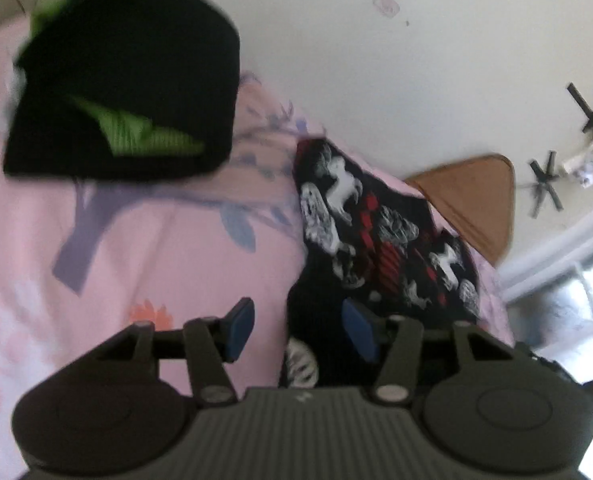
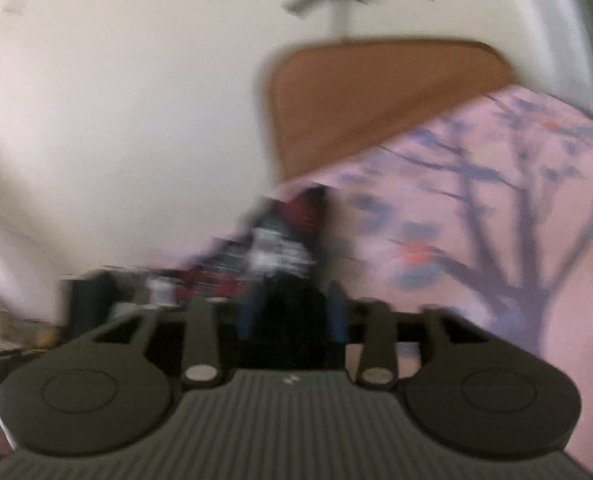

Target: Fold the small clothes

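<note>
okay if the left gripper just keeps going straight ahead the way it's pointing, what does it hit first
Probably the patterned black garment, whose near edge lies just ahead of the open left gripper, partly over the pink bedsheet. Depth is unclear.

I am in a home bedroom. Under me spreads a pink bedsheet (image 1: 144,256) printed with purple tree branches, blue leaves and orange flowers, and small clothes lie on it: a black garment with green trim (image 1: 124,76) and black patterned shorts (image 1: 380,240). A brown headboard (image 2: 372,100) rises at the bed's edge against a plain cream wall (image 1: 376,80), which carries black stick-shaped decorations (image 1: 546,188). Daylight comes through a window (image 1: 592,304) beside the bed.
</note>
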